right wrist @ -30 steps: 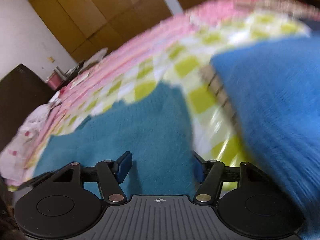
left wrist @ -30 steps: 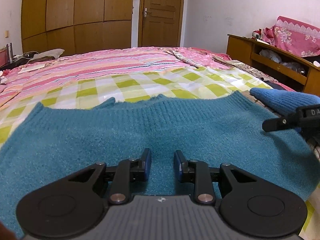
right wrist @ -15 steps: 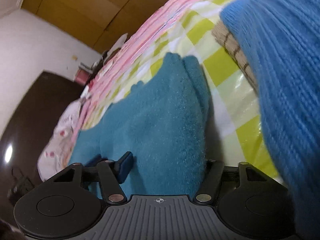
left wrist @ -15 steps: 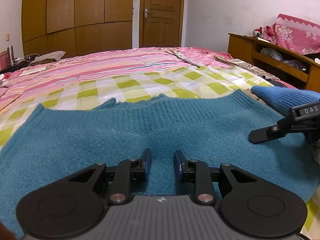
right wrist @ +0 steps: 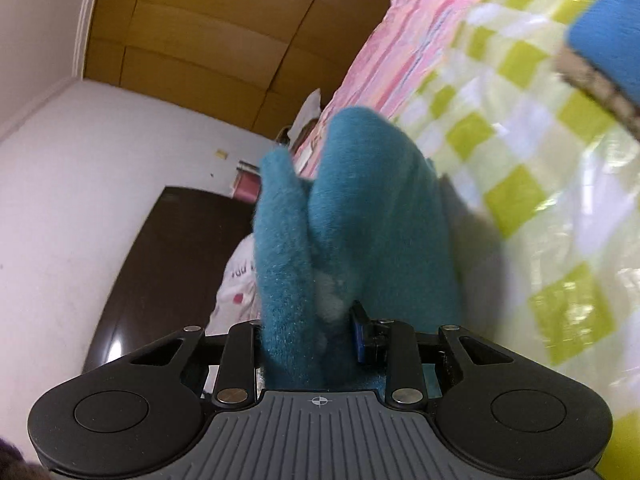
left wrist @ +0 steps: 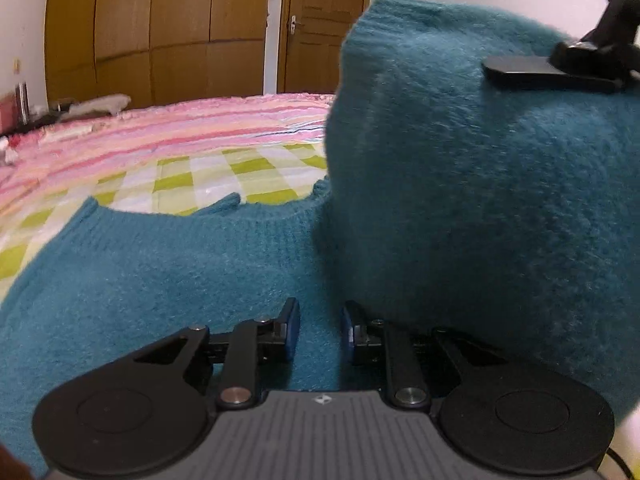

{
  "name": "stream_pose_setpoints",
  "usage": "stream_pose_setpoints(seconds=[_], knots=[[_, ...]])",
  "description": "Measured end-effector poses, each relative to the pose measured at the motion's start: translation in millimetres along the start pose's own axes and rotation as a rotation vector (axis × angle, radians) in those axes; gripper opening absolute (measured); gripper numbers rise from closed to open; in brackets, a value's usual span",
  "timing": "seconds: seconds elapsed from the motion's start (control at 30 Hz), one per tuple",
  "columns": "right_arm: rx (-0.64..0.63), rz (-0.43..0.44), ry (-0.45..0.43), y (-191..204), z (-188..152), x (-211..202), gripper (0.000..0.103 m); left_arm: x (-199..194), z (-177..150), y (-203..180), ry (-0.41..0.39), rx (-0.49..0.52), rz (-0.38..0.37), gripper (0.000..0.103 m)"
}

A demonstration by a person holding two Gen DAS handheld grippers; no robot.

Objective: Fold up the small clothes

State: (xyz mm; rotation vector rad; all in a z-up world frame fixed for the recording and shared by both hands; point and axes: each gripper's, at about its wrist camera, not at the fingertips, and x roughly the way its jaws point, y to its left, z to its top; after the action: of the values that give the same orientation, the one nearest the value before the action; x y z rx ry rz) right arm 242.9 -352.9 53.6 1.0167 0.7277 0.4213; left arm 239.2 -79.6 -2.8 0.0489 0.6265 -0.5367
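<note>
- Teal fuzzy knit sweater (left wrist: 168, 280) lies flat on the checked bedsheet (left wrist: 208, 176), ribbed edge running side to side, bare sheet beyond it.
- Right gripper (right wrist: 316, 336) closing, pinching a bunched fold of the sweater, lifted off the bed and hanging over the flat part.
- Left gripper (left wrist: 320, 332) closing, narrow gap; whether its pads grip fabric I cannot tell.
- Blue knit (right wrist: 608, 28) lies beside it.

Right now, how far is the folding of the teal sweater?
Early stage. Done: the teal sweater lies spread on the checked bedspread. In hand: the right gripper, jaws closing, grips its bunched side, lifted; the left gripper is closing near the hem. Left: laying that side over, then the remaining folds.
</note>
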Motion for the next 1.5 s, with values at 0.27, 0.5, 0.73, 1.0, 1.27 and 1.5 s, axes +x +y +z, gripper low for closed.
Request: stream_pose_setpoints(seconds=[0.27,0.5,0.73,1.0,1.27,1.5], knots=[[0.07,-0.083,-0.024,26.6,-5.6,31.1,0.028,-62.6,-1.9,57.2,-0.113,0.035,0.173,0.026],[0.101,-0.117,-0.009,51.1,-30.5,79.6,0.029,-45.1,-24.1,92.5,-0.018,-0.064,0.13,0.026],[0.135,-0.19,0.009,61.7,-60.8,142.1,0.029,-58.3,-30.1,118.8,-0.02,-0.154,0.055,0.026],[0.157,-0.233,0.053,65.4,-81.1,180.0,0.044,-117.0,-56.0,138.1,-0.047,-0.188,0.093,0.026],[0.08,-0.086,0.107,91.8,-75.3,156.9,0.064,-168.9,-68.5,130.8,-0.108,-0.242,0.093,0.026],[-0.133,-0.066,0.029,121.3,-59.4,102.5,0.064,-208.6,-45.6,104.2,-0.221,-0.203,0.046,0.031]])
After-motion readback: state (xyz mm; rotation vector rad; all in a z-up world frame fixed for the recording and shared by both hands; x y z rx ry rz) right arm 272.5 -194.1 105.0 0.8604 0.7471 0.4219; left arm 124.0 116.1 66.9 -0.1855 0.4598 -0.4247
